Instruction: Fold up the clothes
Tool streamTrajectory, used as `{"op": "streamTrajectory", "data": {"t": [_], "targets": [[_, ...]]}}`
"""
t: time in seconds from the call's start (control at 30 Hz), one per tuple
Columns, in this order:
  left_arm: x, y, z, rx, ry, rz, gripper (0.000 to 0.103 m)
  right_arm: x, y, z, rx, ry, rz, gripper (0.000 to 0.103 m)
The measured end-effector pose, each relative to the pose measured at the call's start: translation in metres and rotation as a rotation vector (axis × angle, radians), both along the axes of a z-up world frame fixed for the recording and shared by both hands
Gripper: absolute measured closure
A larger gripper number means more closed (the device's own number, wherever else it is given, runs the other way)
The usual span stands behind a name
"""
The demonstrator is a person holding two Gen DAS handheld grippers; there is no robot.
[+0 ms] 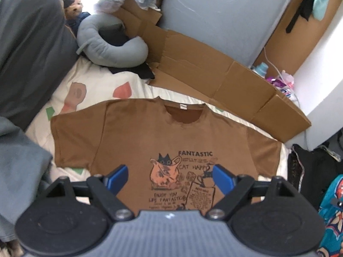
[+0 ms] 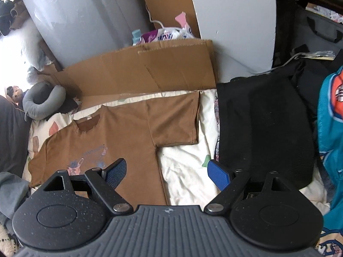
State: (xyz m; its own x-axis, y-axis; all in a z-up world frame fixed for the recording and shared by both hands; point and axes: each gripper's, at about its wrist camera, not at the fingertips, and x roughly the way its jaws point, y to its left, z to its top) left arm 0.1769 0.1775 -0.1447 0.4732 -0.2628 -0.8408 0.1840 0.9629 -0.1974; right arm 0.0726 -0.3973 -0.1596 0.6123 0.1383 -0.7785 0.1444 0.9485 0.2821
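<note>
The brown tee (image 1: 163, 132) lies flat on the bed (image 2: 188, 171), print side up, collar toward the cardboard (image 1: 214, 72) at the far edge, hem toward the person. Both sleeves are spread wide, so its long line from sleeve to sleeve runs across in front of the two tools.

The left gripper (image 1: 170, 176) hangs right over the chest print, jaws spread wide, nothing between the blue pads (image 1: 116, 178). It's centred on the shirt, with the collar straight ahead of it.

The right gripper (image 2: 168, 174) is released too and holds nothing. Here's the bit that matters: it straddles the shirt's side edge, one pad over brown cloth, the other out over bare sheet. The sleeve (image 2: 173, 120) on that side sits ahead and just beyond the jaws, its cuff close to a black garment (image 2: 261, 128) lying alongside.

So the right tool looks nearer to a fold line, I'd say. That side seam runs away from it, almost along its fingers, so it may need a turn of the wrist to pinch across the edge.
</note>
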Motion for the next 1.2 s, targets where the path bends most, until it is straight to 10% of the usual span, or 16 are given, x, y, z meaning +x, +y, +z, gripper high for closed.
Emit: {"op": "streamTrajectory", "data": {"t": [0.73,1.2], "targets": [[0.079,-0.044,-0.097,0.076,0.054,-0.017,0.016,0.067,0.022,-0.11,0.041,0.08,0.035,0.017],[0.098,-0.061,-0.164,0.078,0.065,-0.019,0.016,0.13,0.001,-0.181,-0.009,0.122,-0.076,0.036]]}}
